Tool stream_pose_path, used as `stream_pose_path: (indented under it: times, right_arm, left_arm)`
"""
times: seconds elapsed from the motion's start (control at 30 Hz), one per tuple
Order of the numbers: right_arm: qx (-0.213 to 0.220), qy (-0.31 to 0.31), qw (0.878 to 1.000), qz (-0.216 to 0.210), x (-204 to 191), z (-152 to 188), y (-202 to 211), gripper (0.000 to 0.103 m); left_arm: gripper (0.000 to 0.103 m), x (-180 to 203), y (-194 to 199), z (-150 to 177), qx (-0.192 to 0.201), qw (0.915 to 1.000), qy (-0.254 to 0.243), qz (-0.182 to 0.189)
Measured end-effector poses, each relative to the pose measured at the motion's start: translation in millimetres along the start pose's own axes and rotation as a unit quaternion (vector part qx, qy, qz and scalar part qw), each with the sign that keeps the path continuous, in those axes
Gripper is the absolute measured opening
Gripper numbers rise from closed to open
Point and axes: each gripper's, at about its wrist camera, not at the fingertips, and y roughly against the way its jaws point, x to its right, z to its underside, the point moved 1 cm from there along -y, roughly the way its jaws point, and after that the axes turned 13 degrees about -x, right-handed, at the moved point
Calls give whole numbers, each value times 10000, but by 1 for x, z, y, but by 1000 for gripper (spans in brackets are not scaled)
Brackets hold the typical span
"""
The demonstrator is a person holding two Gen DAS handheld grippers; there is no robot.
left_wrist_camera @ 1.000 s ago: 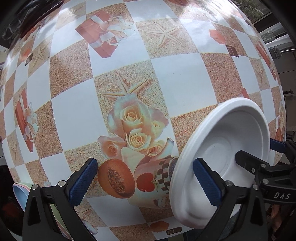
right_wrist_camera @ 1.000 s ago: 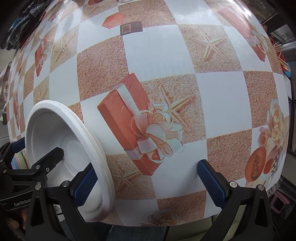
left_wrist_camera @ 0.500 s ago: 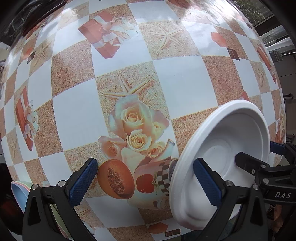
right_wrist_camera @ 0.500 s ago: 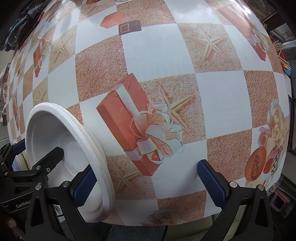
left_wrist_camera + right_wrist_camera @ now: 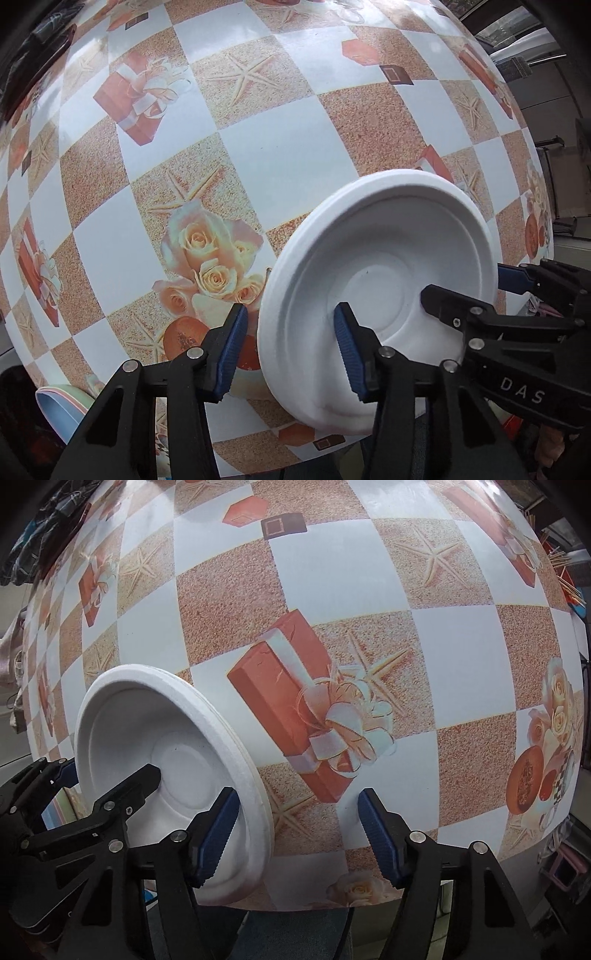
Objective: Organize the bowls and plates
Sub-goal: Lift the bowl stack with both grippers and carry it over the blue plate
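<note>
White foam plates (image 5: 384, 266), a nested stack, rest on the patterned tablecloth (image 5: 266, 155) near its near edge; left gripper (image 5: 288, 350) straddles their left rim, jaws just narrowing, pads not pressing; right gripper (image 5: 295, 830) likewise straddles the right rim, unclamped.

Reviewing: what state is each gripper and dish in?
white plates: stacked, face up on the table.
left gripper: open, jaws just closed partway astride the plates' rim, not pinching.
right gripper: open, same on the opposite rim.
pastel dishes: nested, at the table edge.
</note>
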Motion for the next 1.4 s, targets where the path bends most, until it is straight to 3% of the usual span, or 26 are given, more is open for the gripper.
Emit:
stream_pose_path:
  times: [0.03,0.1,0.23,0.43,0.67,0.83,1.03,1.4]
  right_arm:
    - [15,40,10000,-65,-3,0,1,45]
    - [-44,93,9991,-401,-9,1,1,26]
    - [-130,83,9995,-258,-25,9,-4,27]
    - [-121,42,9992,-372,-40,32,-18,27]
    - [-251,20,9982,-553,-31,21,-16,27]
    - [-484,-11,9971,-580,-47,26,-25,27]
    - [-838,459,9945,-435,-77,41,-41,27]
    - [-754,1056,9915,-62,-128,44,-42,27]
  left_arm:
    - [45,3,0,0,-24,10000,-94,-2]
    - [40,8,-3,2,-112,9997,-217,52]
    - [39,6,-7,11,-96,9996,-282,-38]
    - [39,6,-12,23,3,9996,-259,-118]
    - [39,16,-17,20,40,9995,-313,-91]
    - [39,-2,-18,43,-109,9988,-419,-214]
    - [39,-26,-29,74,-255,9991,-295,-143]
    - [39,-79,-37,111,-133,9993,330,91]
